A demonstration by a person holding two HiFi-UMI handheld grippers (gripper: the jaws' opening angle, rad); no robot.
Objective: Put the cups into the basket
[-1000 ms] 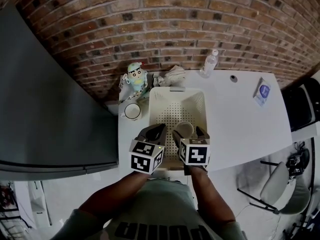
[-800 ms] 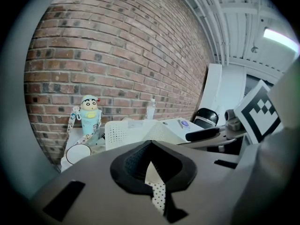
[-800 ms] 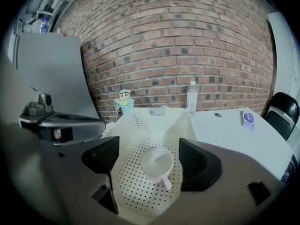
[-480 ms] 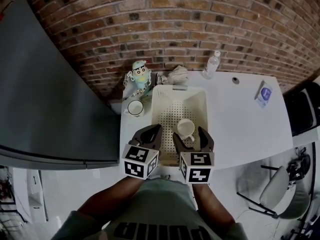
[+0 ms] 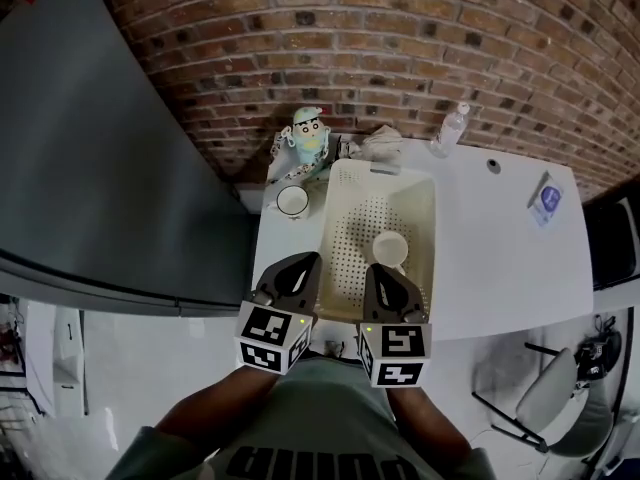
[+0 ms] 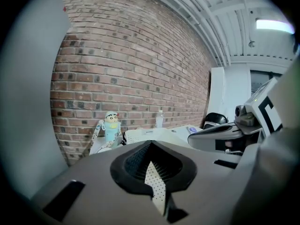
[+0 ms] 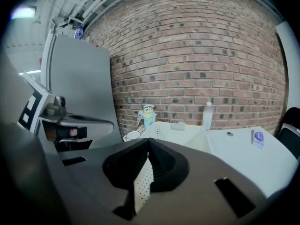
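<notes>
You are in a work space of the office or lab kind, not a home kitchen. A bare brick wall runs behind a plain white table. An office chair stands beside the table on your right, and a tall grey panel closes off your left. Overhead, the left gripper view shows an open ceiling with white pipes and a strip light. On the table, a toy figure, a water bottle and a plastic basket sit like props.
</notes>
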